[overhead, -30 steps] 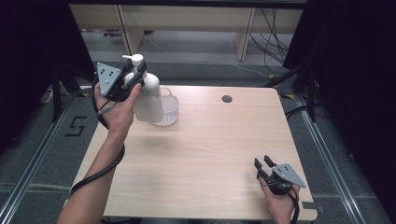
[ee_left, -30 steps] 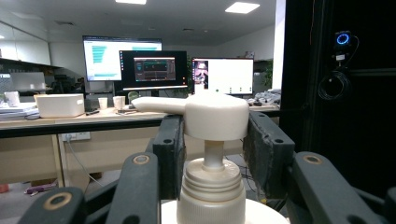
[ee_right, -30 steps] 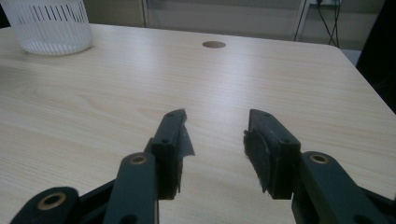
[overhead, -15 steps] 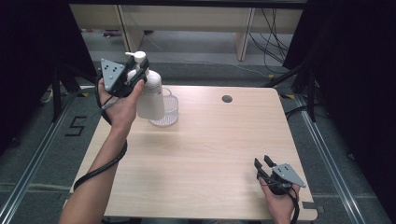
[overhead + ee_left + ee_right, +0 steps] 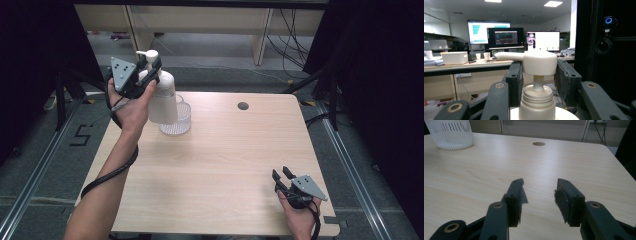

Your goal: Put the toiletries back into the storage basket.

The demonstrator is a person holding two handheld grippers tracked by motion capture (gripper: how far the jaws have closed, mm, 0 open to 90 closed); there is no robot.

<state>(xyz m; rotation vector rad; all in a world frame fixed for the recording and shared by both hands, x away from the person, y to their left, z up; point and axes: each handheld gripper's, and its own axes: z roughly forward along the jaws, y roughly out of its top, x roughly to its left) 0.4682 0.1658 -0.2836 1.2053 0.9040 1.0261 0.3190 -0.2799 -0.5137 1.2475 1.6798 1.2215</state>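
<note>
High view's upper left: left gripper (image 5: 148, 75) is clamped on the pump bottle (image 5: 162, 97) near its neck, bottle upright, held just above the clear ribbed cup (image 5: 178, 120) on the worktop (image 5: 220, 160). Right gripper (image 5: 281, 176) idles open, lower right.

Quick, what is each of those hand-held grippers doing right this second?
Left hand-held gripper: closed on the white pump bottle, held up above the clear ribbed cup.
Right hand-held gripper: open, holding nothing, low over the table.
</note>
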